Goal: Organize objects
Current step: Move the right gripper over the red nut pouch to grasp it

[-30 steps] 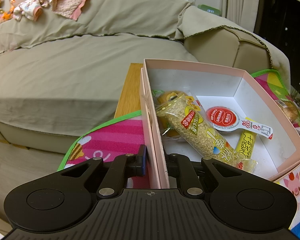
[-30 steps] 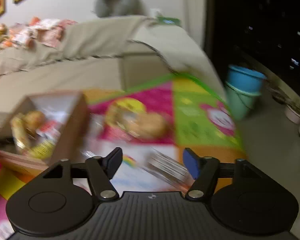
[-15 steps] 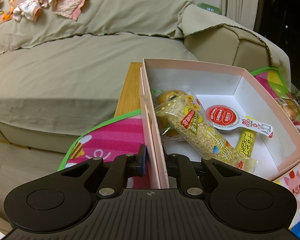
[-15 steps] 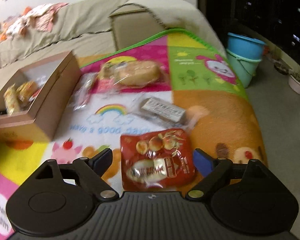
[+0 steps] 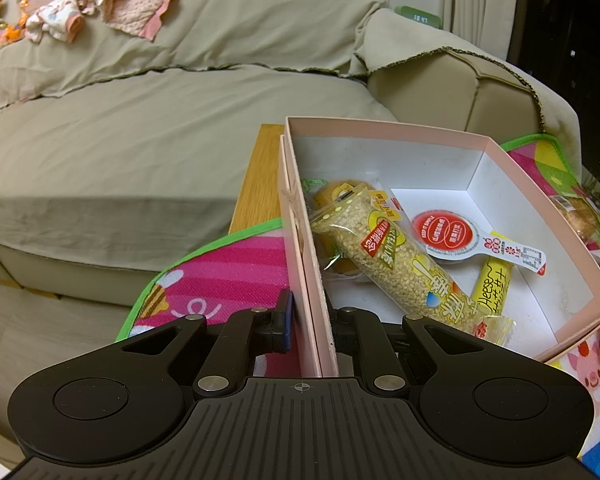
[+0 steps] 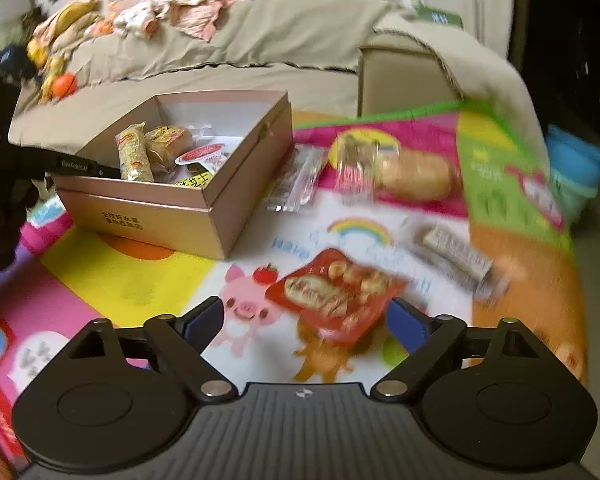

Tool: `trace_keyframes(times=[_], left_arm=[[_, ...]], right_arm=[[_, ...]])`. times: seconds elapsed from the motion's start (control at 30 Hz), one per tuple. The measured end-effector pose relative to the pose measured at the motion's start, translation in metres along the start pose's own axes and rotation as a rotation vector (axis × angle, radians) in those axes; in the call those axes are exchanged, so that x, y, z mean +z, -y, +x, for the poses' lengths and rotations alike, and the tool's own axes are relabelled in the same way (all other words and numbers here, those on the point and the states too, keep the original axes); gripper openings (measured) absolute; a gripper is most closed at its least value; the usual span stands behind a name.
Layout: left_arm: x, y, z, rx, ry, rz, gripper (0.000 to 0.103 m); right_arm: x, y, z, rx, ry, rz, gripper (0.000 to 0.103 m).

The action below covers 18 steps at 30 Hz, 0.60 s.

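Clamping the near left wall of the pink cardboard box (image 5: 305, 280), the left gripper (image 5: 311, 322) has one finger outside and one inside; the box, near the play mat's (image 6: 140, 276) left edge, holds a sesame roll packet (image 5: 384, 260), a red-lidded cup (image 5: 444, 236) and a yellow cheese stick (image 5: 494, 288). Right of it, mid-mat, the right gripper (image 6: 306, 320) has just been opening, nothing gripped, jaws wide around a red snack packet (image 6: 336, 292) lying flat.

Your left gripper (image 5: 311, 322) pinches the near wall of the pink box (image 5: 540, 216), so that side is blocked. Inside, the sesame roll (image 5: 396, 264) and jelly cup (image 5: 444, 236) fill the near half; the far corner stays bare. Ahead of your wide-open right gripper (image 6: 306, 314), only the red snack packet (image 6: 336, 294) lies on the mat (image 6: 132, 276).
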<state>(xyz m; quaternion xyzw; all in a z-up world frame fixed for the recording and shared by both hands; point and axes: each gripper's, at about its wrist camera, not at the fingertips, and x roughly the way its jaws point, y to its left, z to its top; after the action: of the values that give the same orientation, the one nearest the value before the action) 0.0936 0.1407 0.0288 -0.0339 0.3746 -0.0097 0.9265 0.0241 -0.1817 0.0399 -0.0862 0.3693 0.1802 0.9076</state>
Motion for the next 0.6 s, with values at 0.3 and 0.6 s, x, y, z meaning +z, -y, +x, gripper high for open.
trace_keyframes(times=[0.3,0.6], left_arm=[[0.000,0.000,0.000,0.000,0.000,0.000,0.014],[0.000,0.000,0.000,0.000,0.000,0.000,0.014]], right_arm=[[-0.007,0.001,0.002,0.225,-0.044,0.128,0.100],[0.009,-0.011,-0.003,0.088,0.029,-0.057,0.100]])
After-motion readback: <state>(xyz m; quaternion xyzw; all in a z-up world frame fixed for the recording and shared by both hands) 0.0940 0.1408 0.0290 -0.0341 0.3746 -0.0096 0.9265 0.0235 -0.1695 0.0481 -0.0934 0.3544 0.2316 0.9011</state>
